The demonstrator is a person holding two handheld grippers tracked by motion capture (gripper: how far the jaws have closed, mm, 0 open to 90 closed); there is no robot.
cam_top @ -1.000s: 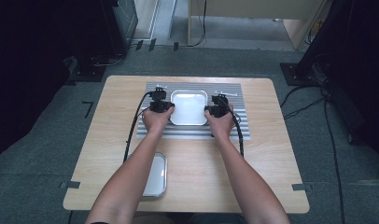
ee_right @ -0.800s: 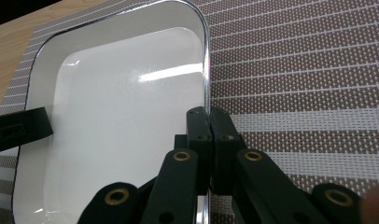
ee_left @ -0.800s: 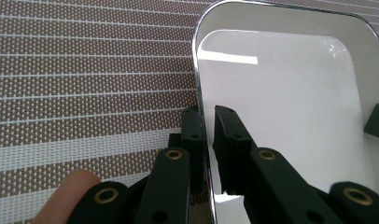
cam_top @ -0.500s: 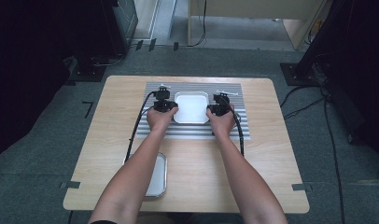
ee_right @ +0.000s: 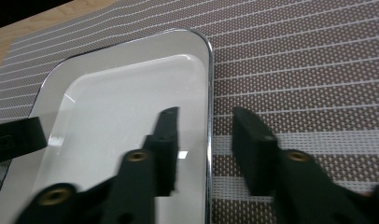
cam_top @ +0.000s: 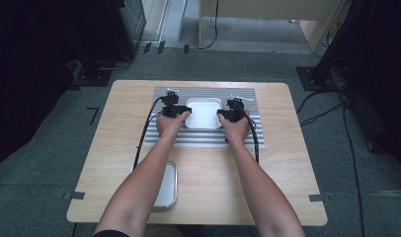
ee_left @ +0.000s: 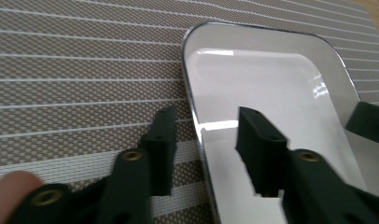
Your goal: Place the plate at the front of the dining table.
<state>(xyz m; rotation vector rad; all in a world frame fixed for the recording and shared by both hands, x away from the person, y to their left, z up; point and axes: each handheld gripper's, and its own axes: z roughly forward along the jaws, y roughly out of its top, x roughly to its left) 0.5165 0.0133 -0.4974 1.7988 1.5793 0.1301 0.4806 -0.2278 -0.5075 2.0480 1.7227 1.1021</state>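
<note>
A wooden table (cam_top: 287, 197) is carrying a striped mat (cam_top: 208, 139) lying under both grippers. A second metal tray (cam_top: 166, 187) is sitting directly on the wood, well behind the left gripper (cam_top: 181, 111), under the forearm.

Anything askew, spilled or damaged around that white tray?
Nothing stands out. The white tray lies flat and square on the striped mat, empty and unmarked. Left tongs and right tongs have just been opening; each straddles a tray rim without pressing. A second tray sits near the table's front edge.

Bare mat (cam_top: 164, 94) around tray (cam_top: 204, 112), second tray (cam_top: 167, 186) near front edge
</note>
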